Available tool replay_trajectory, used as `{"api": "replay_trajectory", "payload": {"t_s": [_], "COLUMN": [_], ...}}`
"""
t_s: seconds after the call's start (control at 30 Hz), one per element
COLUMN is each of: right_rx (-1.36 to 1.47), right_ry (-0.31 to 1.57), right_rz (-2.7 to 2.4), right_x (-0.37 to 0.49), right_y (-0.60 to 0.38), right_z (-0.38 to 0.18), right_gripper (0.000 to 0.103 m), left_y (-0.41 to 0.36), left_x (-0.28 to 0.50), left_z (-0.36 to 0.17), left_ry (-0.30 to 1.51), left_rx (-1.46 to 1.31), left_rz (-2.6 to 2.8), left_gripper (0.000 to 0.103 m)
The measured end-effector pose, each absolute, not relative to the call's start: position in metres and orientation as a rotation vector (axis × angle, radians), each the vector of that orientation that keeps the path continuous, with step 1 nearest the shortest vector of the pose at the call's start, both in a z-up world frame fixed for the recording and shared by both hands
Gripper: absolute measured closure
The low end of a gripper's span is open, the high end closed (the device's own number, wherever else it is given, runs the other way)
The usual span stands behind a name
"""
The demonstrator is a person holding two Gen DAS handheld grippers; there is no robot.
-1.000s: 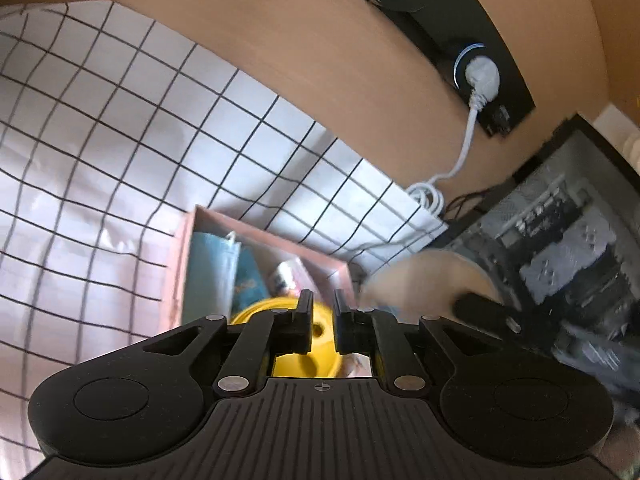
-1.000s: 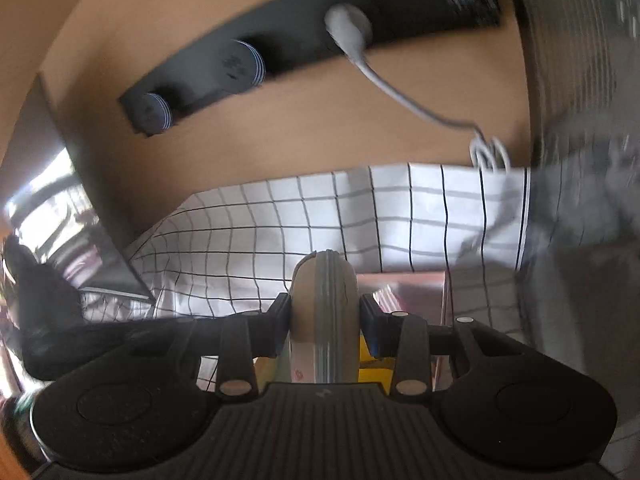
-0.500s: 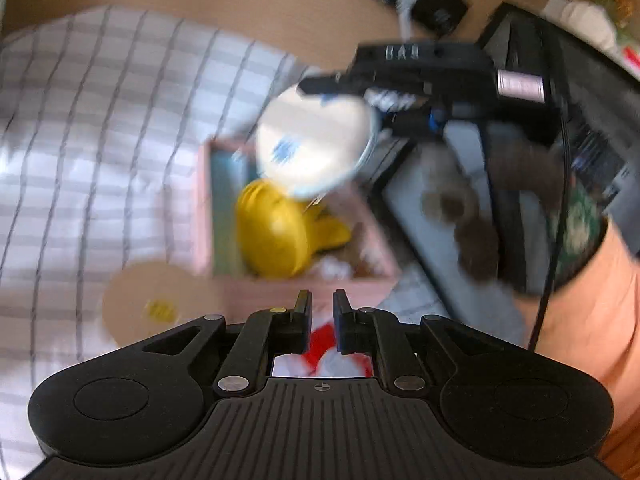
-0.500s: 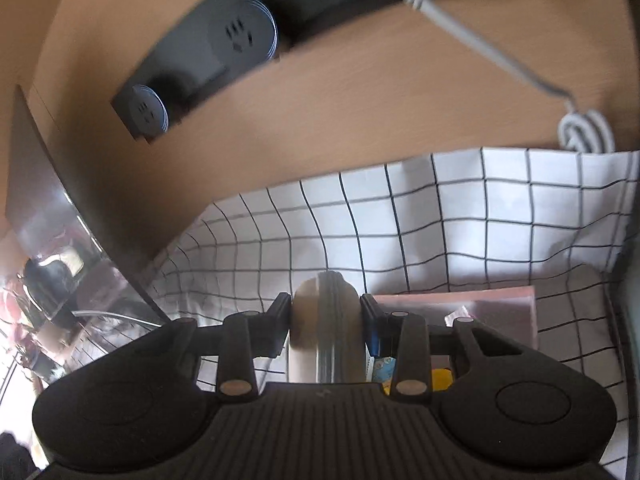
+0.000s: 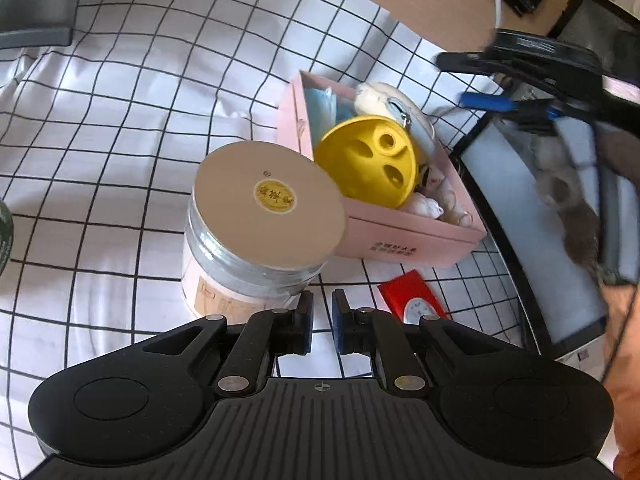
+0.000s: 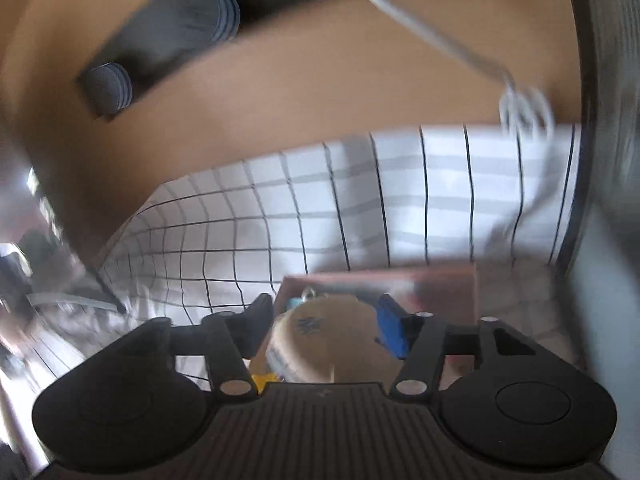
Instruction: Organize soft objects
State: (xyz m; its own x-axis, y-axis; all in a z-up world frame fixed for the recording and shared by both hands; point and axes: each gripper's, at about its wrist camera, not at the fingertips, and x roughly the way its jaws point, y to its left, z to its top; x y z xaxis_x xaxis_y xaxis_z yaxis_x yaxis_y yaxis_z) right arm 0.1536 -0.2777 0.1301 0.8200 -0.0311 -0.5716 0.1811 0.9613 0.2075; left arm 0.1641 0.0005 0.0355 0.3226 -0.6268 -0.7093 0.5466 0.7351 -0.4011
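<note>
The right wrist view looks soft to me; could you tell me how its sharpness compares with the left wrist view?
Right wrist view: motion-smeared throughout, the checked cloth streaked. Left wrist view: crisp on the jar and pink box, blurred only at its right edge; both bow the grid lines.

A lidded jar (image 5: 256, 236) and red packet (image 5: 412, 300) (partly hidden) on checked cloth (image 5: 132, 92)

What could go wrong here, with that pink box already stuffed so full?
The right gripper is opening over the pink cardboard box, where a round beige plush lies beside a tilted yellow plastic disc with holes; the plush might roll out. The left gripper, shut and empty, sits close to the round silver-sided tin and might nudge it.
</note>
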Motion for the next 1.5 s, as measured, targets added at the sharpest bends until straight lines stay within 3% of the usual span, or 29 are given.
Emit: {"api": "replay_trajectory", "payload": {"t_s": [0.1, 0.23, 0.47, 0.67, 0.77, 0.87, 1.07, 1.17, 1.23, 1.33, 1.5], "right_rx": [0.056, -0.086, -0.042, 0.015, 0.037, 0.038, -0.048, -0.063, -0.072, -0.075, -0.055], "right_ry": [0.525, 0.474, 0.795, 0.87, 0.884, 0.901, 0.942, 0.923, 0.914, 0.921, 0.937], "right_rz": [-0.17, -0.226, -0.114, -0.123, -0.12, -0.098, -0.086, -0.088, -0.076, -0.078, -0.093], "right_x": [0.123, 0.073, 0.045, 0.059, 0.056, 0.058, 0.061, 0.058, 0.057, 0.057, 0.045], "right_y": [-0.242, -0.214, -0.204, -0.213, -0.218, -0.219, -0.205, -0.205, -0.203, -0.201, -0.2], "right_z": [0.136, 0.12, 0.04, 0.008, 0.001, -0.002, -0.006, -0.005, -0.001, 0.005, 0.013], "right_gripper": [0.019, 0.018, 0.018, 0.018, 0.015, 0.0, 0.0, 0.011, 0.036, 0.049, 0.051], "left_y": [0.003, 0.011, 0.029, 0.034, 0.035, 0.036, 0.038, 0.042, 0.045, 0.046, 0.043], "left_x": [0.165, 0.168, 0.173, 0.16, 0.154, 0.148, 0.142, 0.141, 0.141, 0.143, 0.143], "left_z": [0.034, 0.033, 0.031, 0.027, 0.024, 0.023, 0.027, 0.03, 0.03, 0.029, 0.029], "left_ry": [0.968, 0.963, 0.969, 1.008, 1.024, 1.033, 1.029, 1.023, 1.025, 1.033, 1.032], "left_rx": [-0.102, -0.119, -0.147, -0.132, -0.134, -0.138, -0.145, -0.149, -0.152, -0.159, -0.163], "left_rz": [-0.763, -0.735, -0.64, -0.648, -0.654, -0.656, -0.661, -0.652, -0.643, -0.645, -0.672], "left_gripper": [0.092, 0.092, 0.092, 0.092, 0.092, 0.092, 0.092, 0.092, 0.092, 0.092, 0.092]}}
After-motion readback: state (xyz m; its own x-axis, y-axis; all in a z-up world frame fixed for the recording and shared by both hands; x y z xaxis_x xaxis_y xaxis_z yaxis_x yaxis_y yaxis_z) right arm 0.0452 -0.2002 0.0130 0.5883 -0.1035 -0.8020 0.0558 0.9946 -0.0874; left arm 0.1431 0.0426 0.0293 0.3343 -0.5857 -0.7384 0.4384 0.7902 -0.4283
